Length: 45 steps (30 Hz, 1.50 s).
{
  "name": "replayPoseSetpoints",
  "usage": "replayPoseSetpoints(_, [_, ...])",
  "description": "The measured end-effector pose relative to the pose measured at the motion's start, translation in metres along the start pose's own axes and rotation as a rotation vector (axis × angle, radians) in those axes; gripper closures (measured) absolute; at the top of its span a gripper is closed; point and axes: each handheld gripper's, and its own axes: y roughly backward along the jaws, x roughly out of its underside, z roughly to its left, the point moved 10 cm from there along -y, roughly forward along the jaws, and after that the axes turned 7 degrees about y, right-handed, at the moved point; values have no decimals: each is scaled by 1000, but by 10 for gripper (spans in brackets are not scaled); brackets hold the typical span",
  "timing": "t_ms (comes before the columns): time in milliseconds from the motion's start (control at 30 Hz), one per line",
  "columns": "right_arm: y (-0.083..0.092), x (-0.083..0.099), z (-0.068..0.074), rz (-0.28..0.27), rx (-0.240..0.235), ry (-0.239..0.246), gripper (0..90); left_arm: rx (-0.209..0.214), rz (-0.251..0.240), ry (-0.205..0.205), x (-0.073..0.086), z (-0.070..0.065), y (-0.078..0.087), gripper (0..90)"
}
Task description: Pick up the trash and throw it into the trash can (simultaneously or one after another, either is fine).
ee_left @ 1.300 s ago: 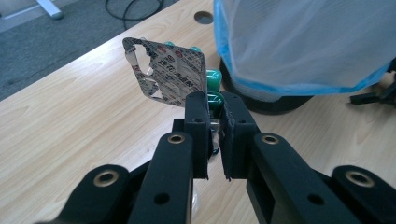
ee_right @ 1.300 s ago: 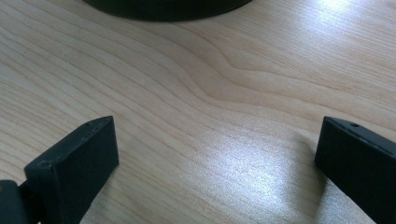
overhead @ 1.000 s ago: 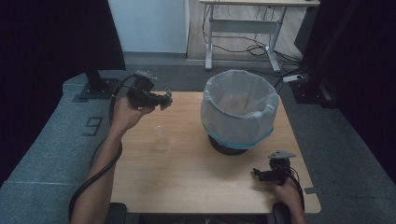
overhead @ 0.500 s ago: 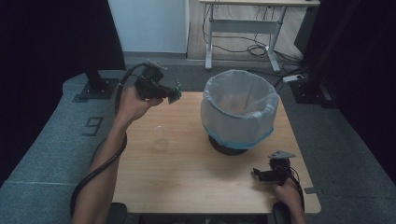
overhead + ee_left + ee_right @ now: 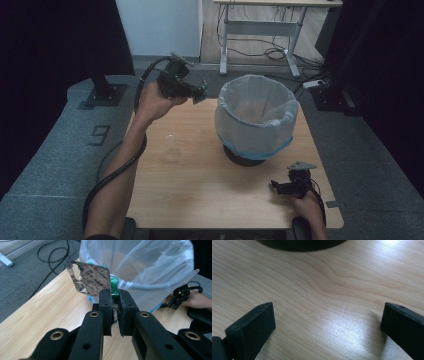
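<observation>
My left gripper point(image 5: 199, 93) is raised above the table's far left part, just left of the bin point(image 5: 256, 116), and is shut on a silver blister pack point(image 5: 89, 278) holding green capsules point(image 5: 114, 282). In the left gripper view the pack sticks up from the jaws in front of the bin's clear plastic liner point(image 5: 155, 270). My right gripper point(image 5: 276, 187) rests low on the wooden table point(image 5: 200, 190) at the near right, open, with bare wood between its fingers point(image 5: 252, 325). A clear plastic cup point(image 5: 172, 147) stands on the table left of centre.
The bin point(image 5: 299, 243) has a dark base, seen at the top of the right gripper view. A desk frame with cables point(image 5: 260, 35) stands behind the table. Grey carpet point(image 5: 45, 150) surrounds the table.
My left gripper has risen and moved right toward the bin with the blister pack. The right gripper has stayed still.
</observation>
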Motion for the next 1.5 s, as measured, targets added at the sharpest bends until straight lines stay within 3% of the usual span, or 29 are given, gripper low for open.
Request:
replayPoseSetpoints(533, [0, 0, 0, -1, 0, 0, 0, 51, -3, -52, -33, -31, -22, 824])
replayPoseSetpoints(800, [0, 0, 0, -1, 0, 1, 0, 94, 1, -68, -51, -51, -43, 823])
replayPoseSetpoints(1067, [0, 0, 0, -1, 0, 1, 0, 101, 10, -90, -64, -65, -60, 824])
replayPoseSetpoints(1333, [-1, -1, 2, -1, -7, 6, 0, 122, 17, -97, -77, -78, -84, 824])
replayPoseSetpoints(1500, [-1, -2, 2, -2, -8, 9, 0, 118, 38, -97, -81, -83, -107, 824])
